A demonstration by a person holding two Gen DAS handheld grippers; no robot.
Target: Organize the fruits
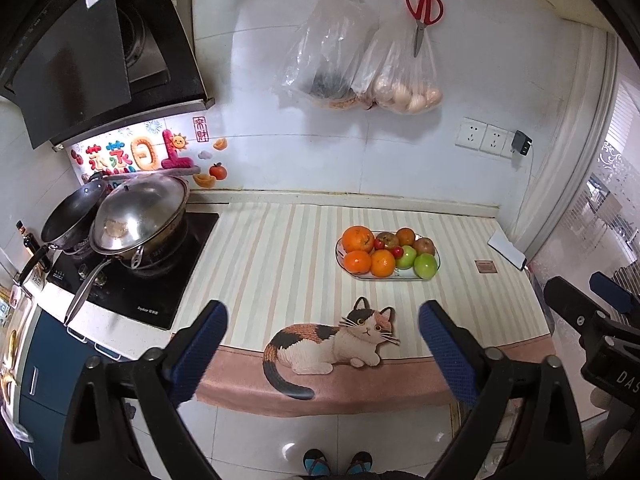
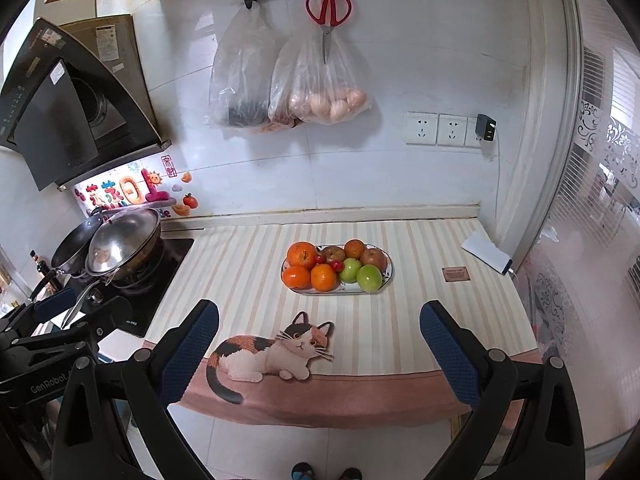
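front mat [image 1: 280,264] bare | plate [image 1: 404,277] mid-counter | wok [image 1: 136,224] left, probably clear

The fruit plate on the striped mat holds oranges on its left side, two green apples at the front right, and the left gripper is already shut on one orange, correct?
Not quite. The left gripper is open and empty, short of the fruit plate, as the left wrist view shows. The oranges on the left side and two green apples at the front right are as you say.

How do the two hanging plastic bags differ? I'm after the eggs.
The right bag holds pale eggs, and red scissors hang in front of it. The left bag holds something dark at the bottom, contents unclear. Both are clear plastic and hang on the wall.
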